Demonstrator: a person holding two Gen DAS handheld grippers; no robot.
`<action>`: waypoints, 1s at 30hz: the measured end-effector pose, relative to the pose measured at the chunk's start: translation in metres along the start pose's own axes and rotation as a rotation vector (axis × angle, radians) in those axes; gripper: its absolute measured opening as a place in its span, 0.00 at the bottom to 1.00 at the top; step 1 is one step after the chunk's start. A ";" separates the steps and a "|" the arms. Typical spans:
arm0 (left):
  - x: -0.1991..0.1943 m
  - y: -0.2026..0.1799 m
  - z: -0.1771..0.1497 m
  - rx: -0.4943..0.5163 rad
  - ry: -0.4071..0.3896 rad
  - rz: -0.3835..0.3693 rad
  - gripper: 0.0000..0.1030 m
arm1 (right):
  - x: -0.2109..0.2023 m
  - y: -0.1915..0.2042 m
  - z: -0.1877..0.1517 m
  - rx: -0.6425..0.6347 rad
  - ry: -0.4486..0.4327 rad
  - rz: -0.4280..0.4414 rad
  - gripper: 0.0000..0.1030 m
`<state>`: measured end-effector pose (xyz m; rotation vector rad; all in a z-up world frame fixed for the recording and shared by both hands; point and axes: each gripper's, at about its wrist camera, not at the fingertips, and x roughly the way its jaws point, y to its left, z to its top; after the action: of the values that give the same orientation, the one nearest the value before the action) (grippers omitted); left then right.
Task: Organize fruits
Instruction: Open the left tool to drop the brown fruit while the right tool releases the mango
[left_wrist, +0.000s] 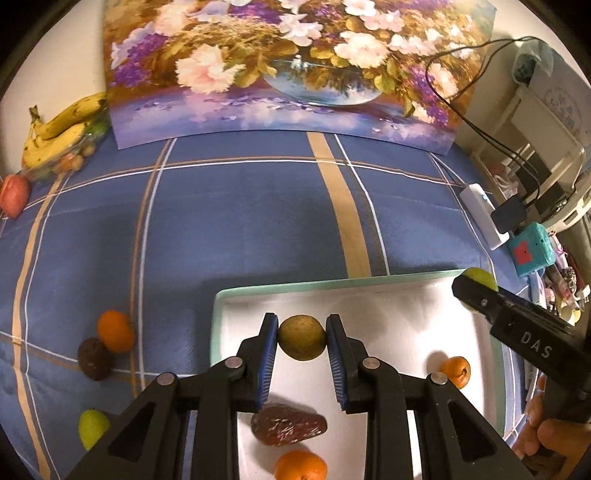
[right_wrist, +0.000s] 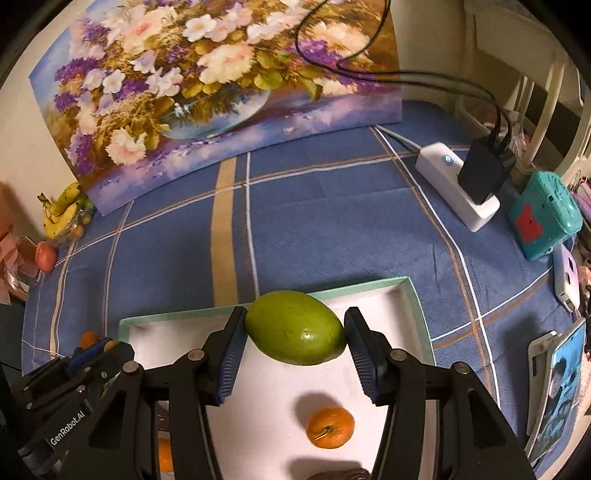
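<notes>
1. Fruits are being gathered into a shallow white tray with a pale green rim; already lying in it are two small oranges and a dark reddish-brown strawberry-shaped piece.
2. Left gripper is clenched on a small round olive-brown fruit, held over the tray.
3. Right gripper grasps a smooth green oval mango above the tray's far edge, at 12 o'clock.
4. Next, I judge: lower each to a bare patch of tray, then let go.
5. Left to collect at 9 o'clock on the blue checked cloth: an orange, a dark brown fruit, a yellow-green one.
</notes>
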<state>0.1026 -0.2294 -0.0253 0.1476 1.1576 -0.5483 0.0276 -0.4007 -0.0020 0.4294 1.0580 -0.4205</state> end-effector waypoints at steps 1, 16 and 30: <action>0.001 -0.002 0.000 0.003 -0.001 0.001 0.28 | 0.002 -0.002 0.000 0.003 0.006 -0.003 0.54; 0.030 -0.005 -0.007 0.013 0.054 0.027 0.27 | 0.044 -0.009 -0.017 -0.036 0.123 -0.052 0.54; 0.040 -0.003 -0.015 0.016 0.090 0.044 0.28 | 0.047 -0.010 -0.019 -0.036 0.118 -0.067 0.54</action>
<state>0.1001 -0.2394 -0.0666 0.2124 1.2349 -0.5166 0.0282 -0.4053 -0.0532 0.3906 1.1954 -0.4392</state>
